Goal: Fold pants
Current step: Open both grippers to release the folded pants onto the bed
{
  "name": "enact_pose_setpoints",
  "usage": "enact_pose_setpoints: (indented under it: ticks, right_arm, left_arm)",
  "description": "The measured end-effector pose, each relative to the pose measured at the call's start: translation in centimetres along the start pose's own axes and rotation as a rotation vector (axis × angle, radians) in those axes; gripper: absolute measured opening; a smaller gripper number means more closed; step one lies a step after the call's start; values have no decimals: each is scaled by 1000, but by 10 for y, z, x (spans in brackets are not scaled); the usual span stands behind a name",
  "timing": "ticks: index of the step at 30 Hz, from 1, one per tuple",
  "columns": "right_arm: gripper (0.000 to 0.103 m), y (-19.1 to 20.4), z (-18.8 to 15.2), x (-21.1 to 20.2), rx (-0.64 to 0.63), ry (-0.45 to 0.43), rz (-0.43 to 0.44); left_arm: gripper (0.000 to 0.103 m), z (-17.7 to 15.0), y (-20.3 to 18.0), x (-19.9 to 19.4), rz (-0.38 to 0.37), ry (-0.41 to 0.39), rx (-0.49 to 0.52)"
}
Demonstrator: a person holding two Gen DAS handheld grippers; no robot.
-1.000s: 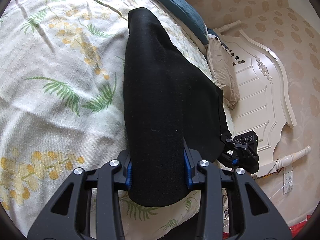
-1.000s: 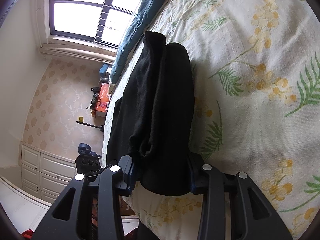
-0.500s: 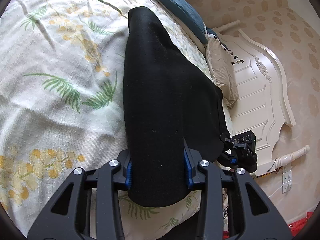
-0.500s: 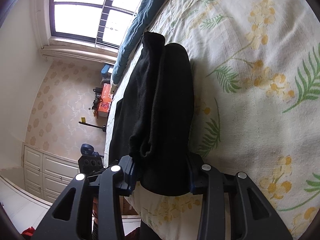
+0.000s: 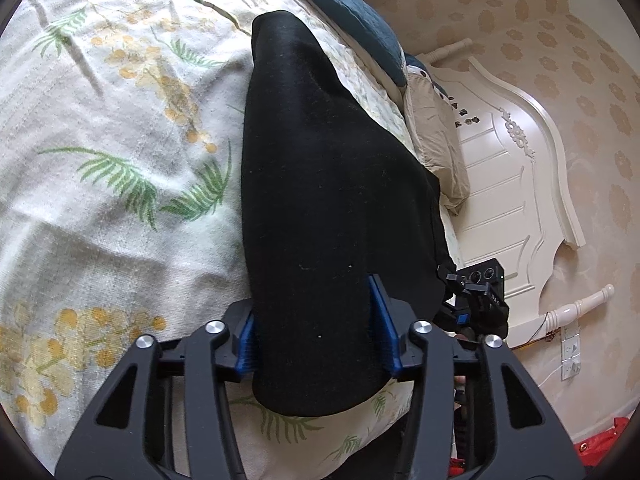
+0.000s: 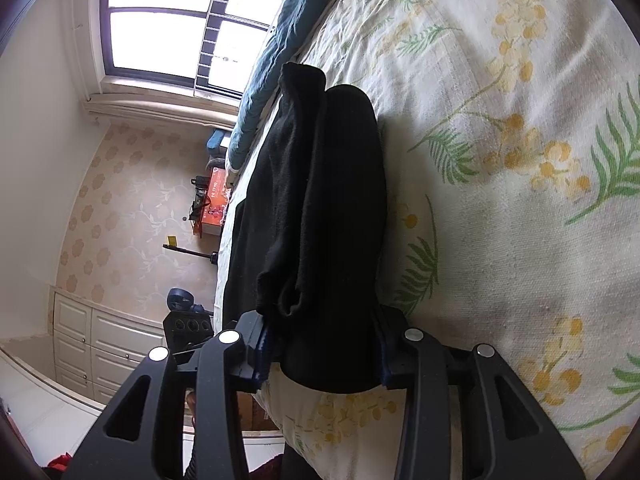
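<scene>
Jaws on my left gripper (image 5: 316,334) have just been opening around the black pants (image 5: 320,184), which lie ahead on the bed (image 5: 100,220); my right gripper (image 6: 320,344) clamps them (folded thick). Letting go unevenly could make the fold spring apart.

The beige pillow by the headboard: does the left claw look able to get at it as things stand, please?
Probably not directly: the left claw, whose jaws have just been opening, has the black pants between them, and that folded bundle lies across the way to the beige pillow.
</scene>
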State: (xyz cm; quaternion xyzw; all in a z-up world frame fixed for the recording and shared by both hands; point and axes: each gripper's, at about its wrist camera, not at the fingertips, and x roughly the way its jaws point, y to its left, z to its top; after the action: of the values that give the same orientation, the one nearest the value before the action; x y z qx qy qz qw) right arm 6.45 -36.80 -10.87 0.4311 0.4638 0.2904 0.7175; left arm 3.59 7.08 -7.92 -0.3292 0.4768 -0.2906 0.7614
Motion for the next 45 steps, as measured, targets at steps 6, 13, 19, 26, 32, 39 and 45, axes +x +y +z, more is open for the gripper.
enact_pose_setpoints:
  ticks: [6,13,19,26,32,39,45]
  right_arm:
    - [49,1,-2,-4,21,-7,10]
    - [59,6,-10,-16,14,-21,-13]
    - [63,13,-27,-27,-16,-34,-62]
    - [70,32,-56,-34,-111,-111,-253]
    - [73,67,-86,-20,-305,-196,-530]
    - [80,90,-107,-1,-487,-241,-657]
    - [80,97,-113,4,-533,-262,-694]
  left_arm:
    - [73,-4,-17,2,30,-18,31]
    - [89,-21,-52,6,261,-38,187]
    - [91,-38,-64,-4,359,-111,197]
    - [92,-59,-80,-17,511,-219,223]
    - [95,-76,-100,-15,616,-292,293]
    - [95,-86,-113,-11,637,-314,330]
    - [95,-89,-113,-5,678,-309,310]
